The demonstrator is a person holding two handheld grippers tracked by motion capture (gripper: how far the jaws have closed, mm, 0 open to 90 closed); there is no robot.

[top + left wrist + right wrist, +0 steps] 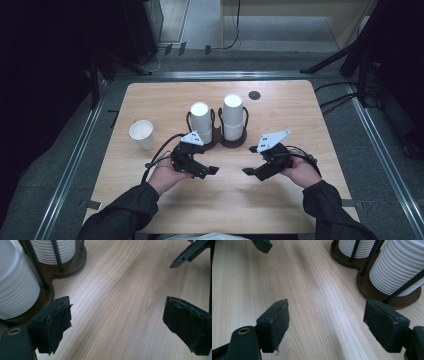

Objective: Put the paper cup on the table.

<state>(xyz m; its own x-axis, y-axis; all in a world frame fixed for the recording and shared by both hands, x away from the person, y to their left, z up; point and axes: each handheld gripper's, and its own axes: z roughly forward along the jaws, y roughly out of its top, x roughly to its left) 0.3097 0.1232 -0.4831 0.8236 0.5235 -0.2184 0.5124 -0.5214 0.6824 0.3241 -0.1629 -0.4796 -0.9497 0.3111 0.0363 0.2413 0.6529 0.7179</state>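
Note:
Two stacks of white paper cups stand in a dark brown holder (235, 142) with black rods at the table's middle: the left stack (201, 121) and the right stack (233, 116). A single white paper cup (142, 134) stands upright to the left of them. My left gripper (214, 170) is open just in front of the left stack, nothing between its jaws. My right gripper (246, 171) is open in front of the right stack, facing the left one. The stacks (17, 285) (399, 267) sit close beside each gripper's jaws, apart from them.
The light wooden table (220, 200) has a small black round disc (254, 95) near its far edge. Metal rails run along the left and right sides of the table. Dark stands and cables lie on the floor beyond.

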